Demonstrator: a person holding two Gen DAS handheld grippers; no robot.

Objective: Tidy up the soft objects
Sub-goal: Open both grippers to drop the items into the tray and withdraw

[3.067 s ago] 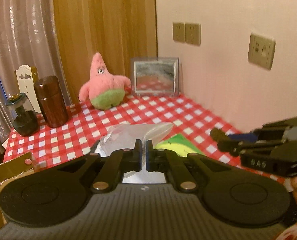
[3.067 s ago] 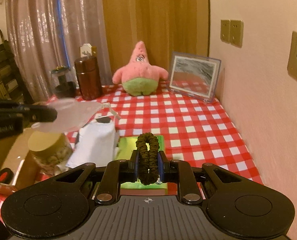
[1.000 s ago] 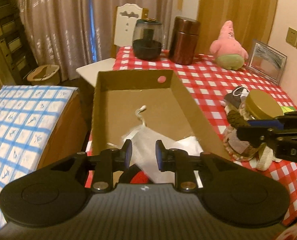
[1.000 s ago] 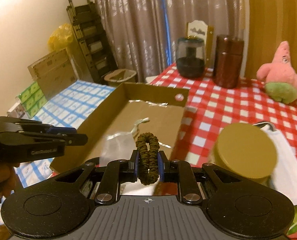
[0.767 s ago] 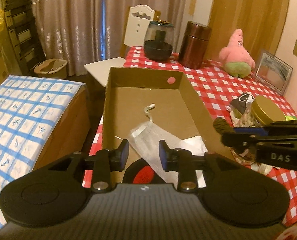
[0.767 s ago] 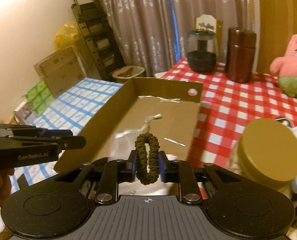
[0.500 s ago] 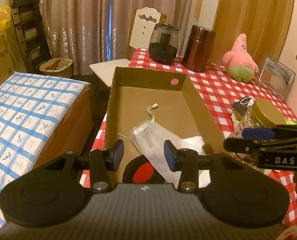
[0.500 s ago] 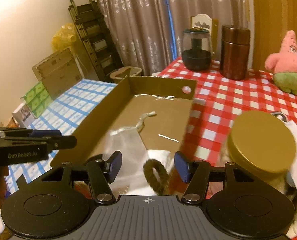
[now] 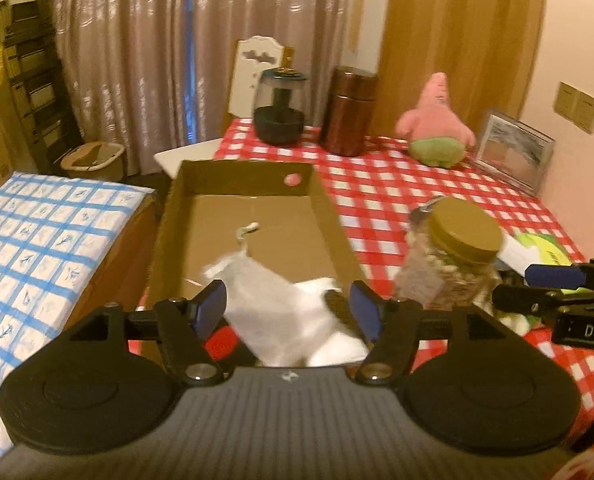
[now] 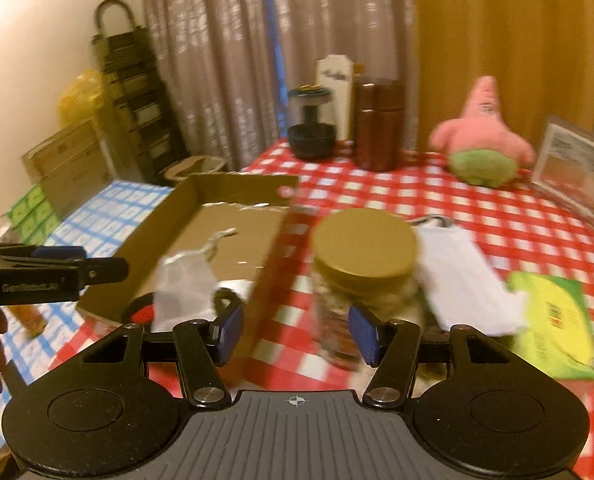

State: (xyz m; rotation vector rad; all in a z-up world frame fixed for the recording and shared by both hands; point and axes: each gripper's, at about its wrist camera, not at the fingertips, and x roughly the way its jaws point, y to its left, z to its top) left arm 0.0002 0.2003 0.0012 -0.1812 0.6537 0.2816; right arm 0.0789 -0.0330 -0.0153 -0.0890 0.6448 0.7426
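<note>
The open cardboard box (image 9: 257,216) sits at the table's left edge. In it lie a white mesh pouch (image 9: 269,304) with a drawstring and a dark hair scrunchie (image 9: 333,302). My left gripper (image 9: 288,312) hovers over the box's near end, its jaws opening; the pouch shows between them, untouched by the pads. My right gripper (image 10: 296,330) is open and empty, hanging over the box's right wall (image 10: 273,264) and a gold-lidded jar (image 10: 363,240). From that side the pouch (image 10: 183,288) and scrunchie (image 10: 225,298) lie in the box. A pink star plush (image 10: 483,136) sits at the back.
A white cloth (image 10: 465,276) and a green packet (image 10: 553,312) lie right of the jar. At the table's far end stand a dark glass jar (image 9: 279,108), a brown canister (image 9: 351,110) and a picture frame (image 9: 513,156). A blue-checked surface (image 9: 45,248) lies left of the box.
Both grippers opened. The pouch left my left gripper and the scrunchie dropped from my right one into the box. Both hands drew back, the right view swinging toward the jar.
</note>
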